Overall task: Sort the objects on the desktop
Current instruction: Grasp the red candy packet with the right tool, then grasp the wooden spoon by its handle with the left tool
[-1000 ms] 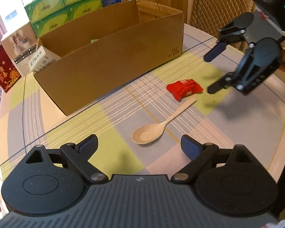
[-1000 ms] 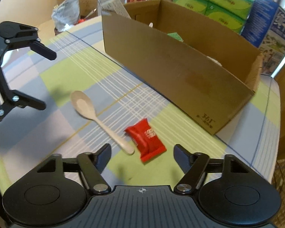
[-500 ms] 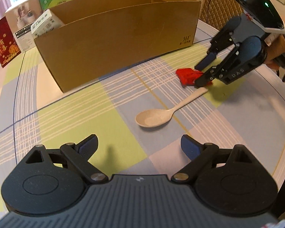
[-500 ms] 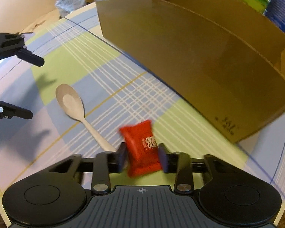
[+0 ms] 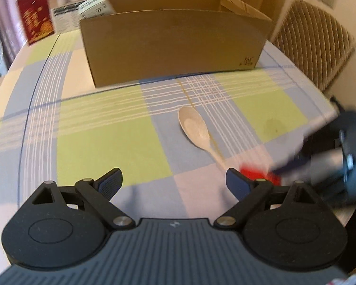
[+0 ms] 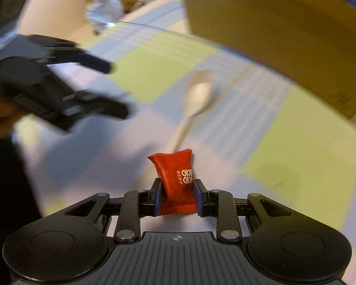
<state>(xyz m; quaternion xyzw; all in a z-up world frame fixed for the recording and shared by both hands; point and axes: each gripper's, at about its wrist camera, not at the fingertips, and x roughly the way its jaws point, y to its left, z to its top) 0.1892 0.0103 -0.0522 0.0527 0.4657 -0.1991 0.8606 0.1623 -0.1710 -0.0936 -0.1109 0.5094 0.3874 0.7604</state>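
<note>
Two tongs are in your hands: your left tongs (image 5: 174,178) gape wide above the tabletop (image 5: 95,142), with the spoon (image 5: 197,130) lying ahead before the cardboard box (image 5: 173,45); your right tongs (image 6: 177,196) pinch the red packet (image 6: 175,178), lifted clear.

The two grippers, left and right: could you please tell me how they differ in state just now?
The left gripper stands open and empty; the right gripper is shut on the red packet. The left points at the spoon, which lies on the tablecloth. Both are black with blue pads.
</note>
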